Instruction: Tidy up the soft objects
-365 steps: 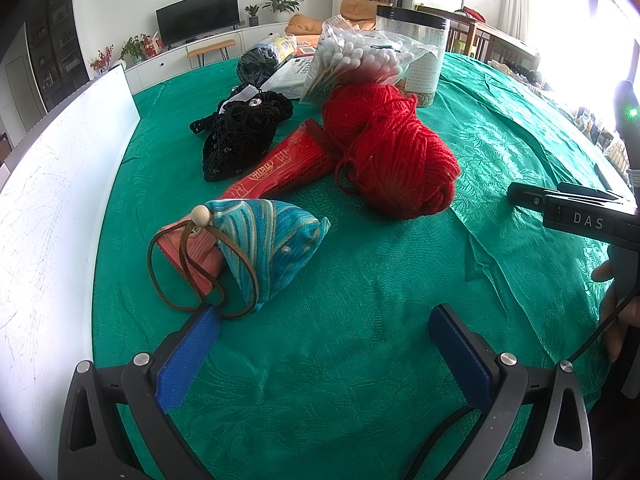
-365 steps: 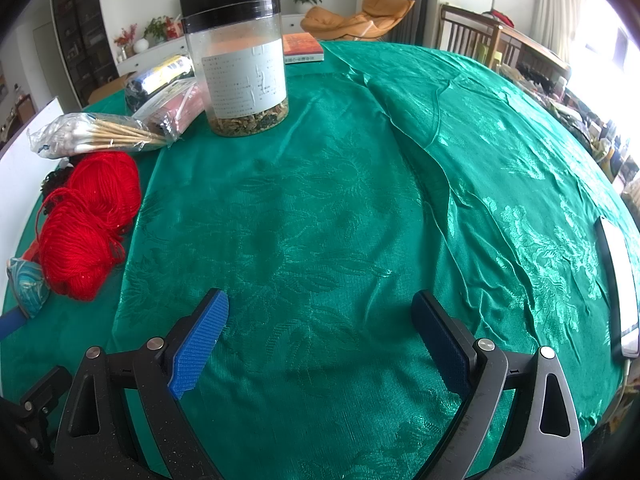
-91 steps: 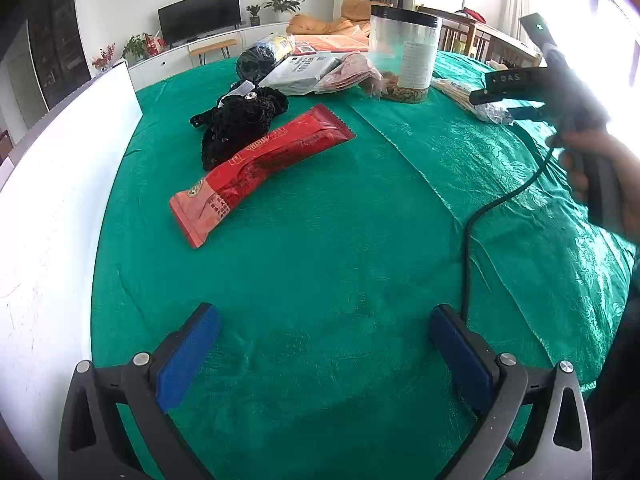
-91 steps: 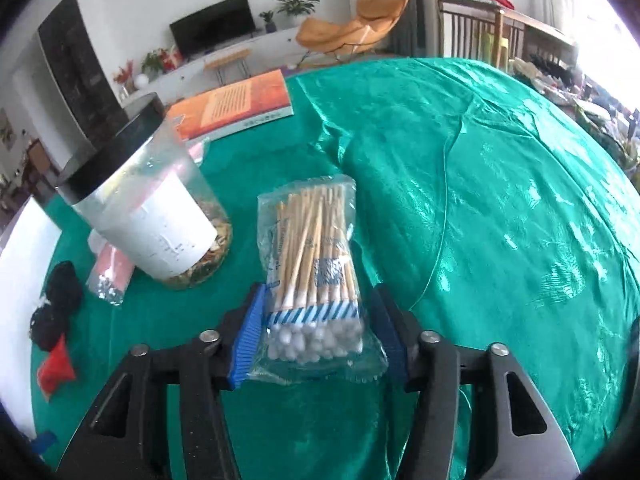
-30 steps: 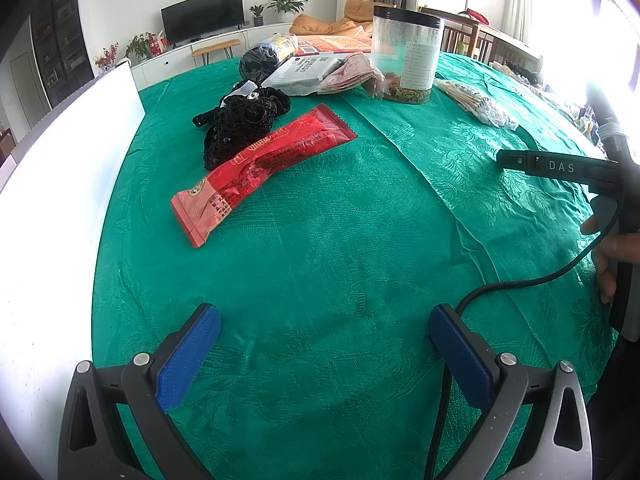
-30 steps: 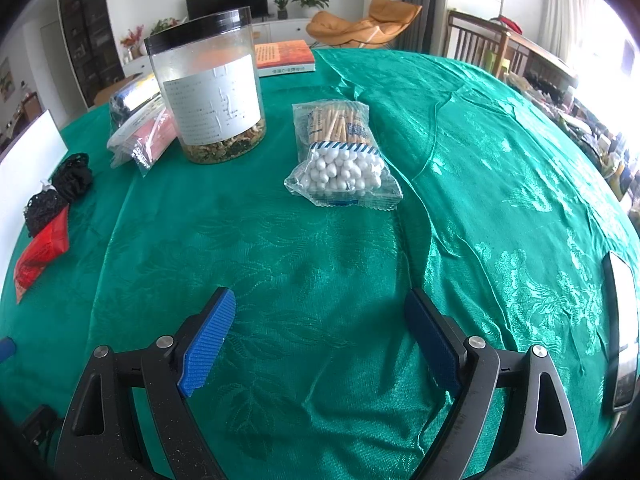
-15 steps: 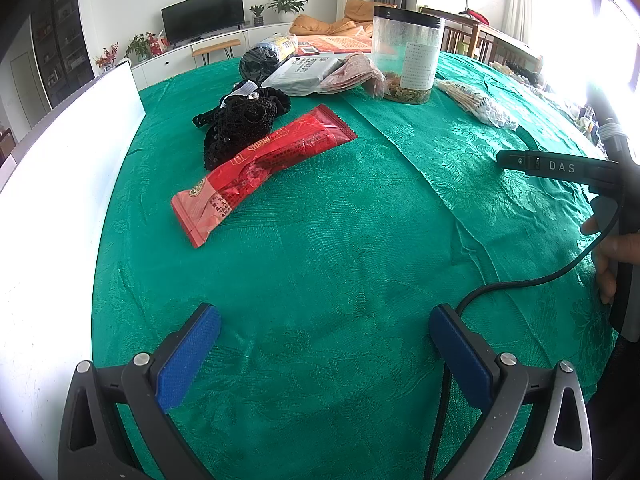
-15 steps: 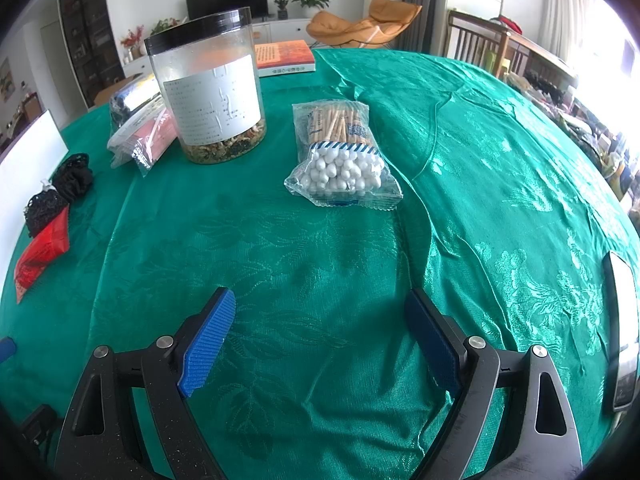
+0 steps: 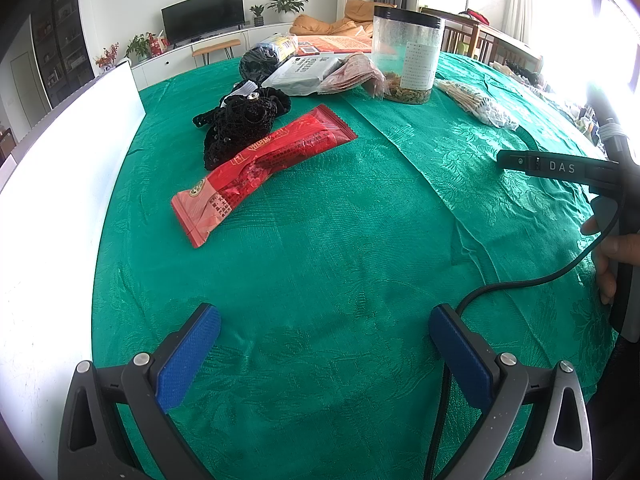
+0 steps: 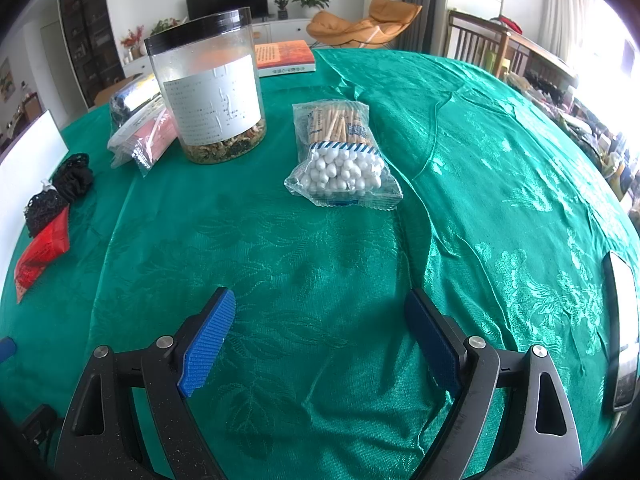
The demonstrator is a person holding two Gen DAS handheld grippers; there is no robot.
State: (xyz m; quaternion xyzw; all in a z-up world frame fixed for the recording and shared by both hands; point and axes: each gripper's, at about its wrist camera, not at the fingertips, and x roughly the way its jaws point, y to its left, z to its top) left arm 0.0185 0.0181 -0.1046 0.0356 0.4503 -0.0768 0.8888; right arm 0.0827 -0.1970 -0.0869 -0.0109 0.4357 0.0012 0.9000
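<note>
A bag of cotton swabs (image 10: 340, 160) lies on the green tablecloth (image 10: 320, 264), well ahead of my right gripper (image 10: 320, 336), which is open and empty above the cloth. The bag also shows far right in the left wrist view (image 9: 478, 104). A black mesh bundle (image 9: 240, 122) lies beside a red snack packet (image 9: 260, 160) at the left. My left gripper (image 9: 324, 344) is open and empty over bare cloth, well short of the packet. The right gripper's body (image 9: 560, 168) shows at the right edge.
A clear jar with a black lid (image 10: 208, 84) stands behind the swabs, next to plastic-wrapped packets (image 10: 140, 136) and an orange book (image 10: 284, 58). A white board (image 9: 52, 184) runs along the table's left edge. A phone (image 10: 620, 328) lies at the right edge.
Over the last second nothing has visibly moved. Three seconds ago my right gripper held the cotton swab bag; it now lies on the cloth and the gripper has pulled back.
</note>
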